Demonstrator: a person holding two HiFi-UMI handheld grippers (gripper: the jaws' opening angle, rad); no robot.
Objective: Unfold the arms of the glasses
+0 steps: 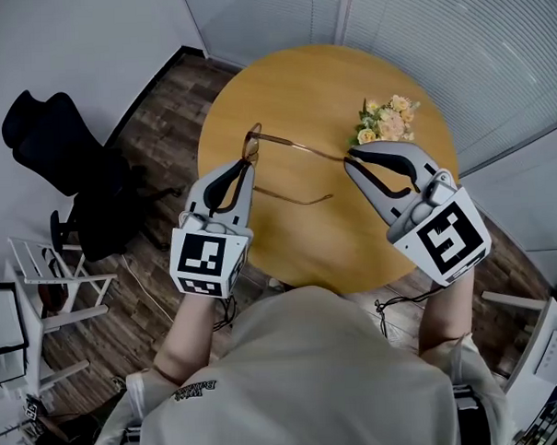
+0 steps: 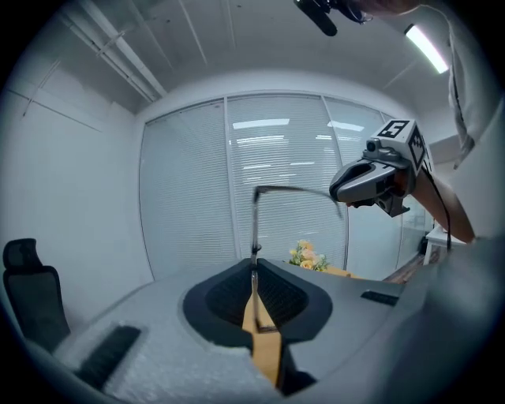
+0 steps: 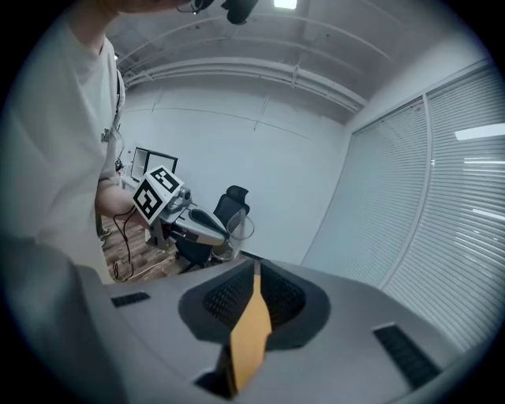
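The left tongs [image 1: 249, 163] are clamped on the front frame of the glasses [image 1: 298, 146], held in the air above the round wooden tabletop [image 1: 300, 82]; the right tongs [image 1: 349, 161] are closed on the end of one outstretched arm. Beyond them, a small bunch of flowers [image 1: 387, 120] lies on the tabletop

Your glasses [image 1: 298, 148] are thin, shiny metal wire with clear, see-through lenses. The round table [image 1: 291, 87] under them is smooth wood, light and a little shiny. Your left gripper [image 1: 248, 163] and right gripper [image 1: 349, 158] have dull grey plastic shells. The pads [image 2: 229, 296] inside are black with a rough, dotted grain. The floor [image 1: 163, 111] on the left is dark wood planks. Your shirt [image 1: 304, 382] is soft, pale cloth.
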